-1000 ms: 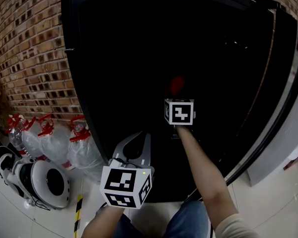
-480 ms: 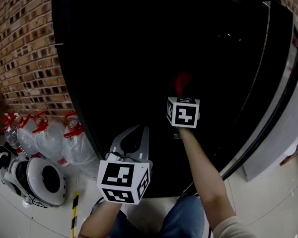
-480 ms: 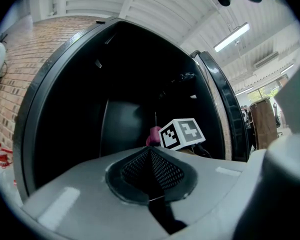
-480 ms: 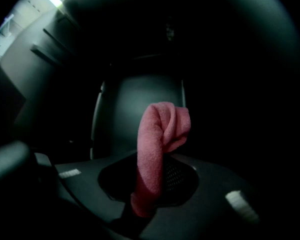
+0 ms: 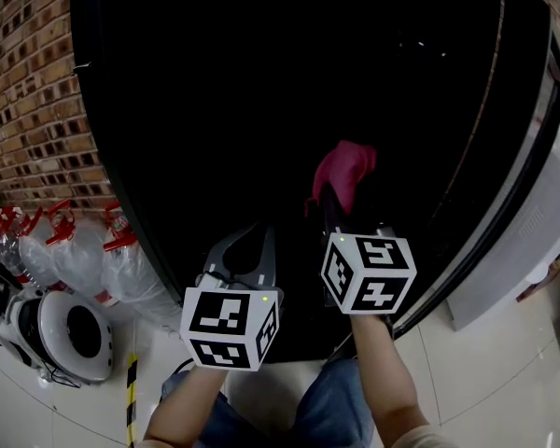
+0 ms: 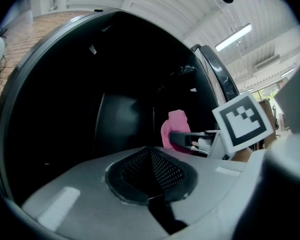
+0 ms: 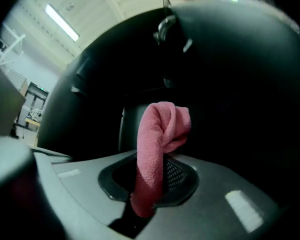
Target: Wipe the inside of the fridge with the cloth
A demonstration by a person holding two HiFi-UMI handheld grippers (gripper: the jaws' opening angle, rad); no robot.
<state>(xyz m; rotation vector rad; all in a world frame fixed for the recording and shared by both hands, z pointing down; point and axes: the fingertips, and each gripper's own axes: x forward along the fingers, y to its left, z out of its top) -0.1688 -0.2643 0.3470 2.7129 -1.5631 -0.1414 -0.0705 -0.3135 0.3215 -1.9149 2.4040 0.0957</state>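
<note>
your right gripper (image 7: 152, 176) pinches the pink terry cloth (image 7: 162, 126) between its fingers; press the bunched end flat onto the black fridge (image 5: 215, 110) inner wall. left gripper (image 6: 151, 156) fingers sit together, empty.

From my head, one camera looks steeply down on my left gripper (image 5: 249, 250) and right gripper (image 5: 334, 203), facing the dark fridge (image 5: 261, 82). Each gripper's camera sits close behind its fingers; all three share the cloth (image 5: 345, 168) at my right fingers.
</note>
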